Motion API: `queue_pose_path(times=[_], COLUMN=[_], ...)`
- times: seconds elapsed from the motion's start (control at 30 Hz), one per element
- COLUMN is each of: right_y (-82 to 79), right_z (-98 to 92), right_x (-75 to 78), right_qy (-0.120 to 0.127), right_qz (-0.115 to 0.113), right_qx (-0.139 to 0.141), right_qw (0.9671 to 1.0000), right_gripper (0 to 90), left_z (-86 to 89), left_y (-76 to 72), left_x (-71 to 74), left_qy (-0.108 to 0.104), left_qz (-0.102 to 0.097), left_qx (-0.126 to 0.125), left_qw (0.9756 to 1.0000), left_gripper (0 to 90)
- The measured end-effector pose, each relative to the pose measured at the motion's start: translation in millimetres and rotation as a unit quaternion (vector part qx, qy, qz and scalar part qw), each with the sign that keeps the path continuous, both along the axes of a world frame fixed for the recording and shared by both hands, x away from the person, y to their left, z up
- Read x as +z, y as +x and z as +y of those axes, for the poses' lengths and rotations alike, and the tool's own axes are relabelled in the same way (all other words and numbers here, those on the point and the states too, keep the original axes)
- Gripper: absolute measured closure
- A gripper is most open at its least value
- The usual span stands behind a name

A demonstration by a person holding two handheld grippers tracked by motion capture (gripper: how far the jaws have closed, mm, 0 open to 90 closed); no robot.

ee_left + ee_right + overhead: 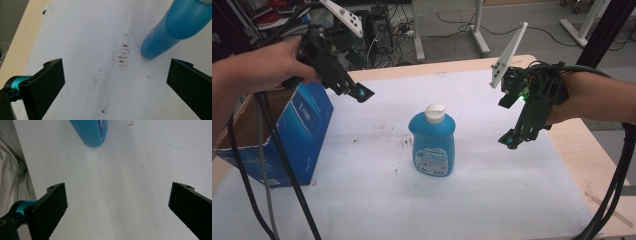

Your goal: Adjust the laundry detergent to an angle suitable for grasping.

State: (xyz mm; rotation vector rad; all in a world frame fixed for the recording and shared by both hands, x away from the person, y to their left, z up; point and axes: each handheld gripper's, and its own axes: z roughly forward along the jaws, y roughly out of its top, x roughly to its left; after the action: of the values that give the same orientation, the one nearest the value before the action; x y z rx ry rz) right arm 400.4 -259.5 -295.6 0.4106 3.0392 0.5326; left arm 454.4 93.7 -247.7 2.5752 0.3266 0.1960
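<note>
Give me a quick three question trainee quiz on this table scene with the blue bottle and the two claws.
1. True or false: the blue plastic bottle with a white cap lies on its side.
2. Which claw is nearer the blue cardboard box: A left claw, B right claw?
3. Fill in: both claws are ____, holding nothing.

Key: 1 false, it stands upright. 2 A. 3 open.

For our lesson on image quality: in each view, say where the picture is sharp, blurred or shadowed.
High view: even, soft light; the blue bottle is fairly sharp with a faint shadow. Left gripper view: the bottle looms near and soft-edged, while the brown stains are crisper. Right gripper view: the white sheet looks flat with a dim shadow below the bottle.
</note>
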Motion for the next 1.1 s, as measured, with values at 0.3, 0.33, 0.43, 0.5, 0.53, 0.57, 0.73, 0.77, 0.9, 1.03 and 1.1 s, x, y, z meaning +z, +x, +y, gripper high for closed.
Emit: queue_pose_path(times=[0.3, 0.33, 0.43, 0.5, 0.53, 0.57, 0.73, 0.77, 0.9, 1.03, 1.1], right_y=[12.6, 13.8, 18.0, 20.3, 22.0, 23.2, 29.8, 31.7, 37.9, 42.6, 44.5], right_z=[6.3, 7.1, 9.4, 10.9, 11.4, 11.9, 16.2, 17.5, 21.6, 26.4, 28.5], right_x=[11.5, 12.5, 14.5, 15.7, 15.9, 16.4, 18.4, 18.9, 24.0, 29.1, 30.9], right_qy=[0.000, -0.001, -0.002, -0.002, 0.001, 0.001, -0.004, -0.003, -0.001, -0.007, -0.007], right_qz=[-0.004, -0.003, -0.002, 0.000, -0.001, 0.002, 0.006, 0.005, 0.002, 0.004, 0.004], right_qx=[0.002, 0.002, 0.005, 0.006, 0.008, 0.007, 0.011, 0.014, 0.021, 0.019, 0.023], right_qw=[1.0000, 1.0000, 1.0000, 1.0000, 1.0000, 1.0000, 0.9999, 0.9999, 0.9998, 0.9998, 0.9997], right_gripper=[1.4, 1.4, 1.4, 1.4, 1.5, 1.4, 1.5, 1.4, 1.5, 1.5, 1.5], left_z=[6.0, 5.8, 6.3, 6.9, 7.2, 7.7, 10.1, 10.6, 11.1, 11.1, 11.0], left_y=[1.1, 0.7, 0.8, 0.9, 0.9, 0.9, 1.0, 1.0, 0.4, -0.8, -1.0], left_x=[-10.6, -12.1, -16.7, -20.4, -22.3, -23.8, -27.5, -27.7, -28.3, -29.3, -29.7], left_qy=[0.036, 0.039, 0.042, 0.044, 0.046, 0.051, 0.054, 0.055, 0.057, 0.058, 0.060], left_qz=[0.021, 0.019, 0.025, 0.029, 0.032, 0.032, 0.032, 0.031, 0.033, 0.034, 0.033], left_qx=[-0.018, -0.020, -0.025, -0.023, -0.024, -0.028, -0.036, -0.036, -0.044, -0.050, -0.053], left_qw=[0.9990, 0.9988, 0.9985, 0.9983, 0.9981, 0.9978, 0.9974, 0.9973, 0.9969, 0.9965, 0.9963], left_gripper=[1.7, 1.7, 1.7, 1.7, 1.6, 1.7, 1.6, 1.7, 1.7, 1.7, 1.7])
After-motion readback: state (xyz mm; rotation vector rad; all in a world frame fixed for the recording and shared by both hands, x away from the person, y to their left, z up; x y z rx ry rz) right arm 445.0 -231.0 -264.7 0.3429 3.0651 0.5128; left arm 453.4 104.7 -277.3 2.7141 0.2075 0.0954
